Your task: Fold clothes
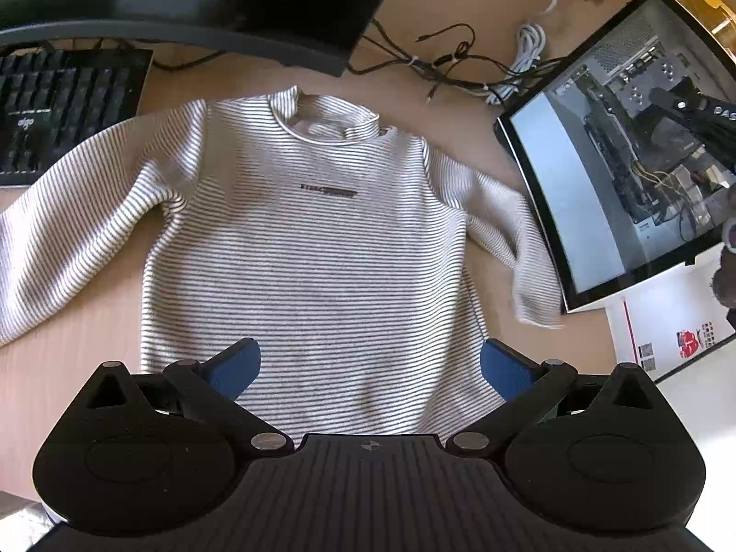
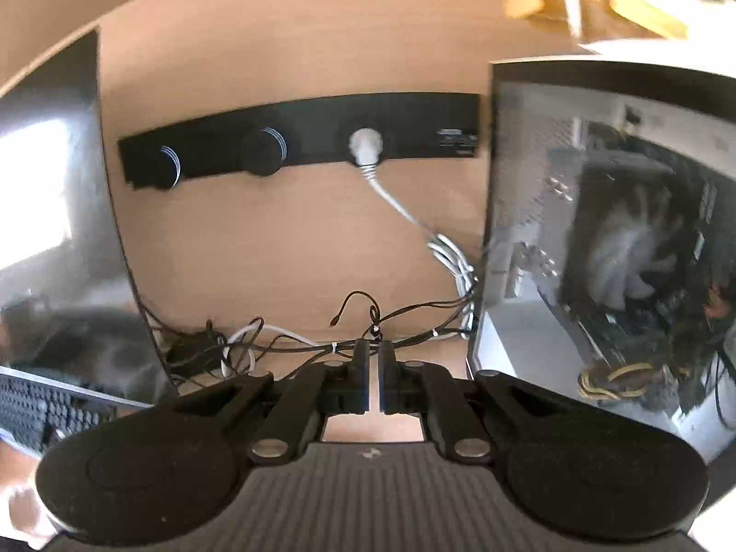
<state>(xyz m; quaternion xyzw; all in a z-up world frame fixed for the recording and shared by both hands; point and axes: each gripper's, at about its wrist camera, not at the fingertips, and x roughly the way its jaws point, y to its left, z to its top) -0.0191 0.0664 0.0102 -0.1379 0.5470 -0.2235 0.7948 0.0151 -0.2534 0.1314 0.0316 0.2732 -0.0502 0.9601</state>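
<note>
A white long-sleeved shirt with thin dark stripes [image 1: 313,239] lies flat and face up on the wooden desk [image 1: 83,368], collar away from me, both sleeves spread out. My left gripper [image 1: 370,368] is open, its blue-padded fingers [image 1: 234,370] hovering over the shirt's hem, one near each bottom corner. My right gripper [image 2: 373,382] is shut and empty, held above the back of the desk, pointing at a tangle of cables [image 2: 285,345]. The shirt does not show in the right wrist view.
A black keyboard [image 1: 60,106] and a monitor base [image 1: 184,0] stand at the back left. A glass-sided computer case [image 1: 644,152] stands right of the shirt, near its right sleeve. A black power strip [image 2: 299,142] and a white cable [image 2: 414,221] lie behind. A booklet [image 1: 681,336] lies at right.
</note>
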